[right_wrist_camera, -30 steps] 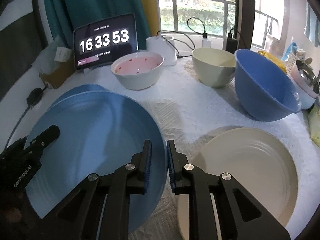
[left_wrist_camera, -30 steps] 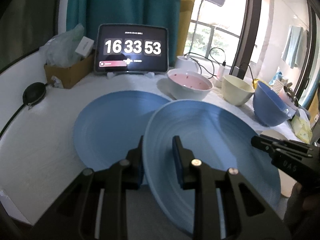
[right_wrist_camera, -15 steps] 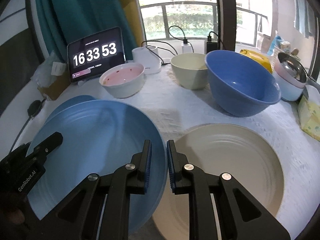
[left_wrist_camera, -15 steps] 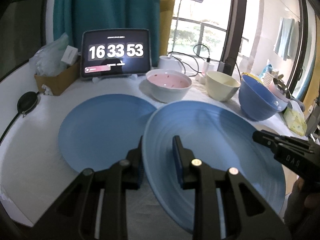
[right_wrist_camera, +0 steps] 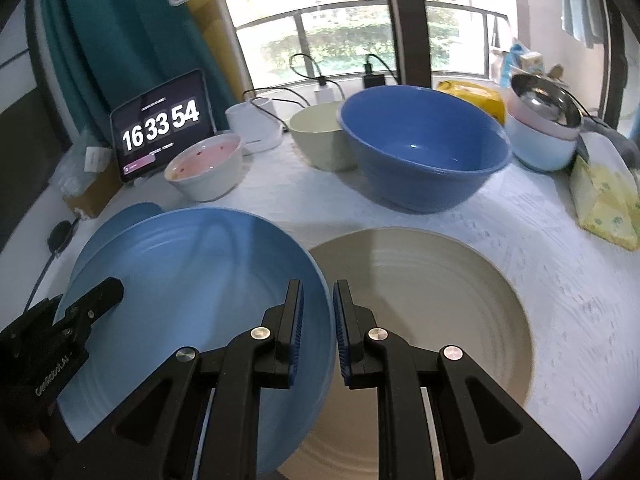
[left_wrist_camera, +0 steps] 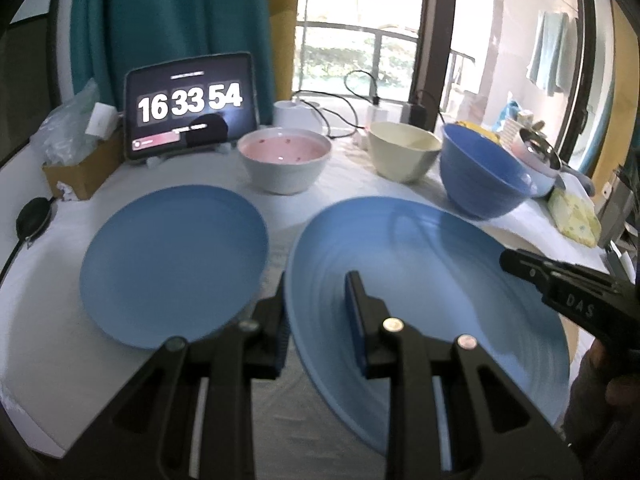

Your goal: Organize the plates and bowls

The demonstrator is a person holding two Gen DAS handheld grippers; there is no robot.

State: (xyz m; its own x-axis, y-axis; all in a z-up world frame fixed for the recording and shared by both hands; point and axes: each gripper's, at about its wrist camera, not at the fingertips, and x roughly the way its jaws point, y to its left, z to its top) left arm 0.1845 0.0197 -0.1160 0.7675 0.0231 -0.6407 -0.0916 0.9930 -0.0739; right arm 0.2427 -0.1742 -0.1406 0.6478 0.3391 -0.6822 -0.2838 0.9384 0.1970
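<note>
Ridged blue plate (left_wrist_camera: 420, 280) pinched at opposite rims by left gripper (left_wrist_camera: 316, 324) and right gripper (right_wrist_camera: 318, 328), tilted over cream plate (right_wrist_camera: 440, 300); flat blue plate (left_wrist_camera: 172, 264) alongside; three round bowls behind.

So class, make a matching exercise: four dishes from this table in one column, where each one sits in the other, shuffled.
Things:
1. ribbed blue plate
2. cream ribbed plate
3. pink-lined white bowl
4. big blue bowl

Places:
A. flat on the table, under the right gripper
B. just in front of the clock tablet
C. clamped at both rims by the grippers
D. beside the cream bowl

Pairs: 1-C, 2-A, 3-B, 4-D
</note>
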